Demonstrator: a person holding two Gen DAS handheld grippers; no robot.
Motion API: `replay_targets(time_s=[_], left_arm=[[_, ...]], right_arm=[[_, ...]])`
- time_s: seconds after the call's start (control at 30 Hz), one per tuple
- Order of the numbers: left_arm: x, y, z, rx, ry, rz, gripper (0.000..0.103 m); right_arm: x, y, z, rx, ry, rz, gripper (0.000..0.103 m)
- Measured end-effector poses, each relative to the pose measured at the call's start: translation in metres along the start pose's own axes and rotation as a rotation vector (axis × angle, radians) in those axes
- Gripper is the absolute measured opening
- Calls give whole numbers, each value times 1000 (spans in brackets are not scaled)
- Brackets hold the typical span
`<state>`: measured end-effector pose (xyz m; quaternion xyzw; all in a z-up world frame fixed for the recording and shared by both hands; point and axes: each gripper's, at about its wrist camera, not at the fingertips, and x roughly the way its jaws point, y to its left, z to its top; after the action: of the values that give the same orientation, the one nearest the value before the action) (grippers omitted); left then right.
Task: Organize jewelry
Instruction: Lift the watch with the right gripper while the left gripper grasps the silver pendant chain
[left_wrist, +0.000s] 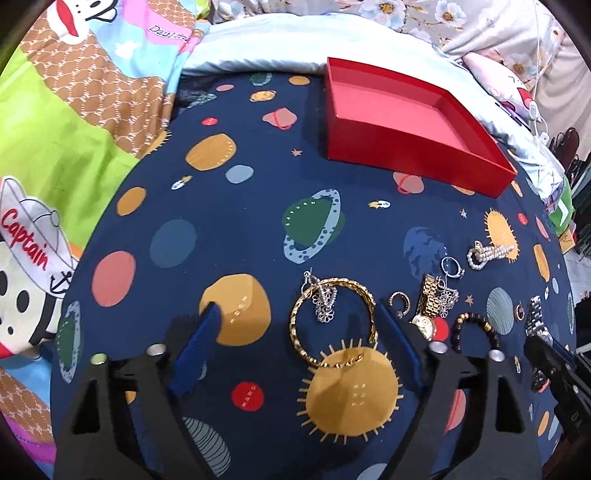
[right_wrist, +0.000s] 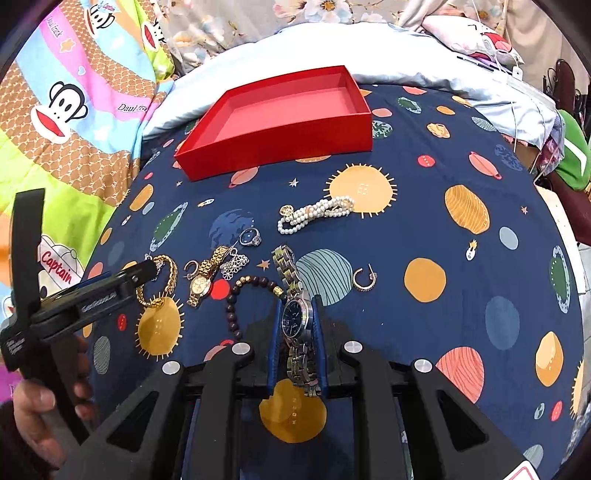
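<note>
Two grippers: right gripper (right_wrist: 296, 317) clamps watch (right_wrist: 295, 317), well short of red box (right_wrist: 280, 144).

Bright, sharp, fisheye-warped dark corners

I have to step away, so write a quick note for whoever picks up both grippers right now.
Right hand-held gripper: shut on the silver watch, over the space-print cover.
Left hand-held gripper: open around the gold bangle, not gripping it.
Red box: nothing in it.
Done: nothing boxed yet.
Left: silver watch, gold bangle, gold watch, pearl bracelet, bead bracelet, ring, flower earrings, hoop earrings.
</note>
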<state>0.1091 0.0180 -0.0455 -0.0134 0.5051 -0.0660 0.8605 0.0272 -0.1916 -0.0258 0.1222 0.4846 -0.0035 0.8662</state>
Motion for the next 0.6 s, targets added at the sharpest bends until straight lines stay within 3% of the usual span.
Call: replay_targets(time_s=[0.13, 0.27, 0.33, 0.4, 0.6], left_arm=[[7, 1, 2, 3, 5, -27, 64], [13, 2, 1, 6, 25, -49, 49], [12, 1, 1, 13, 18, -50, 48], [13, -1, 1, 30, 11, -60, 37], [12, -2, 1, 31, 9, -93, 20]], right_arm=[[0, 1, 0, 2, 1, 1, 15], [2, 2, 0, 4, 3, 2, 15], [4, 3, -1, 5, 8, 3, 15], [7, 4, -1, 9, 16, 2, 15], [9, 5, -1, 10, 21, 4, 15]])
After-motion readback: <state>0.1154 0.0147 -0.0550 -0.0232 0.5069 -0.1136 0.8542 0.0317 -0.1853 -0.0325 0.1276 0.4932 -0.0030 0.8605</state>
